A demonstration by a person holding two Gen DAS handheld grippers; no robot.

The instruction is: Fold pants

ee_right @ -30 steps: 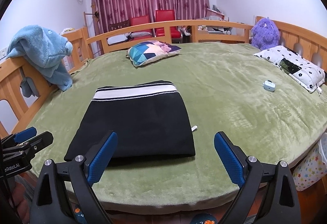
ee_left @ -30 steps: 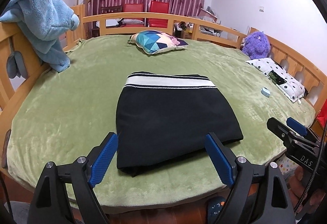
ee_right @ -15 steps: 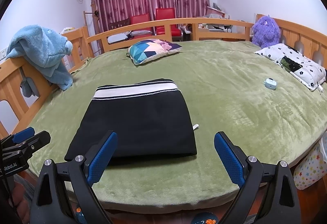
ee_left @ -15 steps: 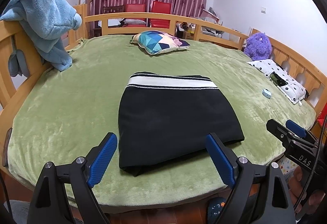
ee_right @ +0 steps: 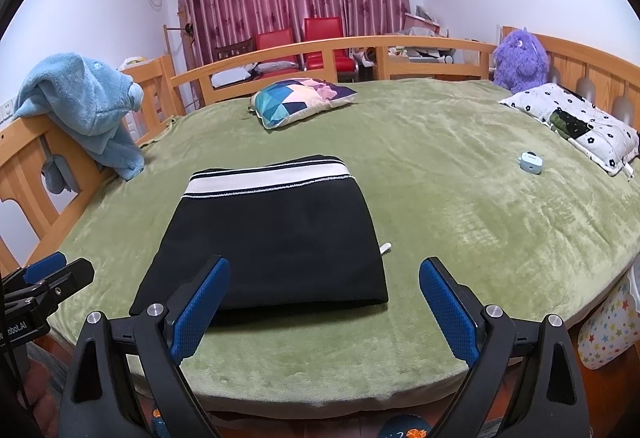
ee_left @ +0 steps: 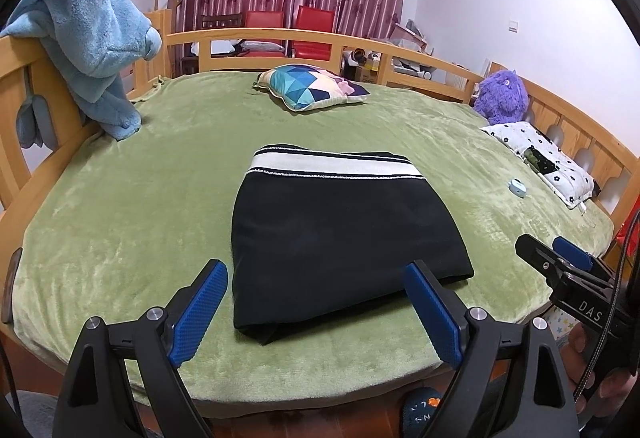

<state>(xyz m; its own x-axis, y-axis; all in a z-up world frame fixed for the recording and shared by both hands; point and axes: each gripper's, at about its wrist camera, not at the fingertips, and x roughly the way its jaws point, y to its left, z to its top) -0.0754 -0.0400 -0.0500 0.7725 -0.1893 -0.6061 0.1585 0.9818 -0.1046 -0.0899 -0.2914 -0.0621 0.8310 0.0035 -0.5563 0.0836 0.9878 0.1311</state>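
The black pants point(ee_left: 340, 230) lie folded in a compact rectangle on the green bed cover point(ee_left: 120, 222), white striped waistband at the far end. They also show in the right wrist view point(ee_right: 276, 238). My left gripper point(ee_left: 316, 306) is open and empty, held just off the bed's near edge in front of the pants. My right gripper point(ee_right: 324, 306) is open and empty, also near the front edge, to the right of the left one. A small white cord tip point(ee_right: 386, 248) pokes out at the pants' right side.
A patterned cushion point(ee_left: 316, 86) lies at the far side. A blue plush towel point(ee_left: 92, 46) hangs on the left rail. A purple plush toy point(ee_left: 502, 98), a white flowered pillow point(ee_left: 540, 158) and a small light-blue case point(ee_left: 518, 187) sit at the right. Wooden rails ring the bed.
Both grippers have drawn back and risen slightly from the pants, staying open. The pants have not moved.
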